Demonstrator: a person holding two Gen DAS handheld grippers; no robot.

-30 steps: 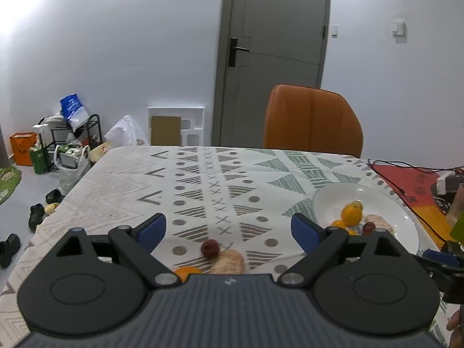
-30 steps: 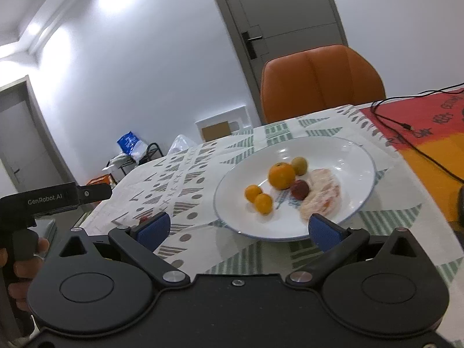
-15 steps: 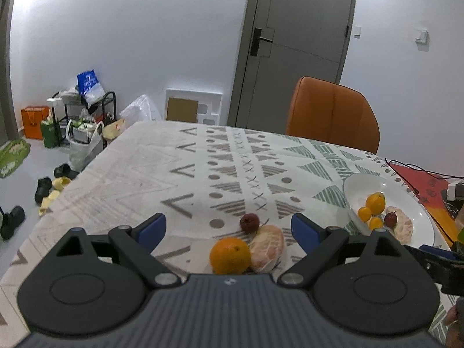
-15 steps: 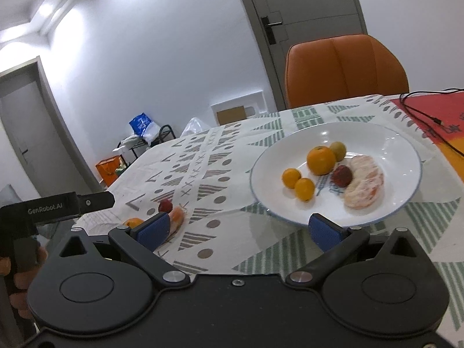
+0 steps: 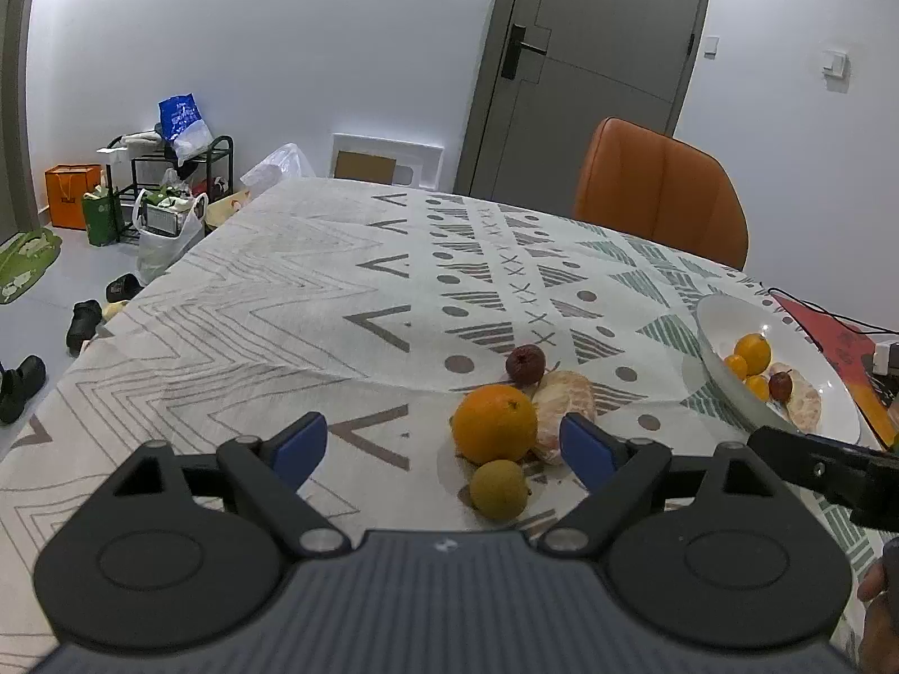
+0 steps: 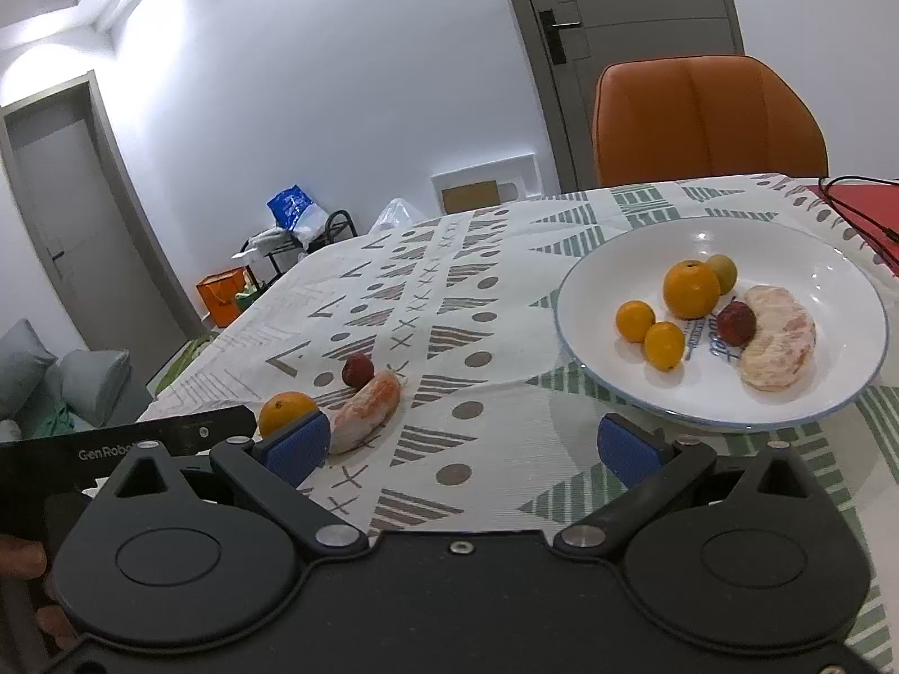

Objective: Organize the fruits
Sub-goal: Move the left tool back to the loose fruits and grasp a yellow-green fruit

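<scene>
- The left gripper (image 5: 441, 449) is spread wide and holds nothing; it hangs above the tabletop (image 5: 281, 292) with the loose fruit between its blue fingertips (image 5: 298, 445).
- The right gripper (image 6: 461, 443) is likewise wide open and empty, low over the tabletop just short of the plate (image 6: 843, 393).
- Nearest the left gripper lies a small yellow-green fruit (image 5: 498, 488), well left of the plate, on the patterned cloth.
- Just beyond it, touching or nearly so, sits a large orange (image 5: 494, 431).
- A peeled citrus piece (image 5: 564, 401) leans against the orange on the side toward the plate.
- A small dark red fruit (image 5: 525, 364) lies just behind the peeled piece, still left of the plate.
- The white plate with a blue rim holds six things: two small oranges (image 6: 635, 321) near its front left, a bigger orange (image 6: 691, 288) behind them, a yellow-green fruit (image 6: 722, 272) touching that orange at the back, a dark red fruit (image 6: 737, 323) in the middle, and a peeled citrus segment (image 6: 778, 345) to its right.
- Beyond the plate, past the tabletop's far edge, stands an orange chair (image 6: 708, 118).
</scene>
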